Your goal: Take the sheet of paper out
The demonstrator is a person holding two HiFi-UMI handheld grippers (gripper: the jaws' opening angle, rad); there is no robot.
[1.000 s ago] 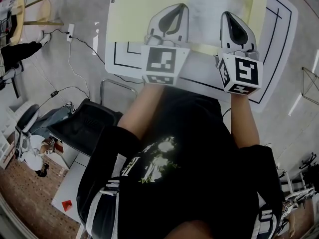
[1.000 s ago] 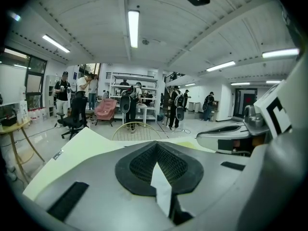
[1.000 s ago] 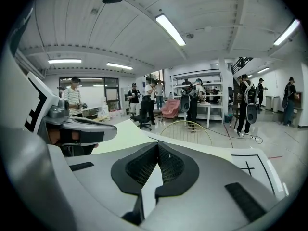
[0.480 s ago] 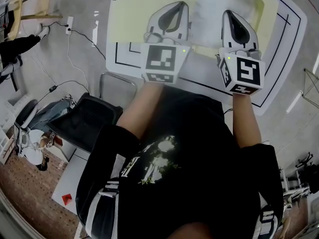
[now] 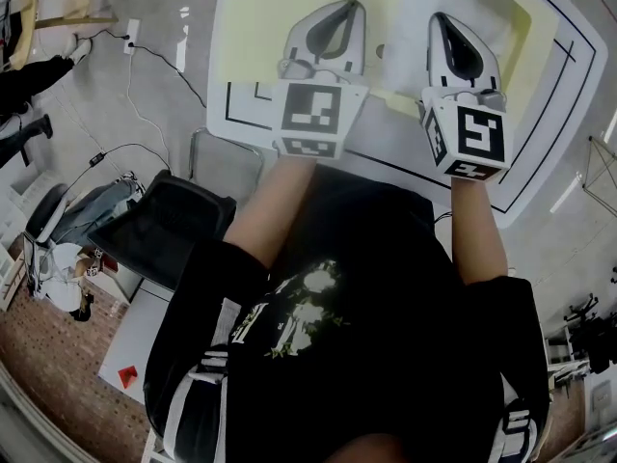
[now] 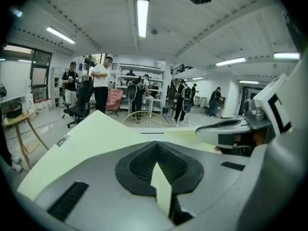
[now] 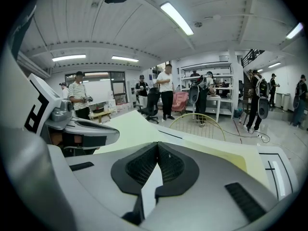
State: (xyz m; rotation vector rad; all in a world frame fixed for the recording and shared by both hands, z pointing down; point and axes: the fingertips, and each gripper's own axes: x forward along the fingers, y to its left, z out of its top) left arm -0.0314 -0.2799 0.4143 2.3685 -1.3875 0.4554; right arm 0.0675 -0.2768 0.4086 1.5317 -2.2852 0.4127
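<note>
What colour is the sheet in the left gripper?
Sheet: pale yellow, clearest in left gripper view.

I'm holding my left gripper (image 5: pixel 337 19) and right gripper (image 5: pixel 449 33) side by side over the table's (image 5: pixel 545 128) near edge. The folder (image 5: pixel 270 17) is lying on the table, reaching under both. Its edge is sitting between my left jaws, and the paper (image 7: pixel 152 183) between my right ones. A chair (image 5: pixel 159 234) is standing at my left, before the table.

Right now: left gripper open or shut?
Shut. In the left gripper view, the left gripper has its pads closed on the edge of a pale yellow sheet, which runs up between them with no gap.
</note>
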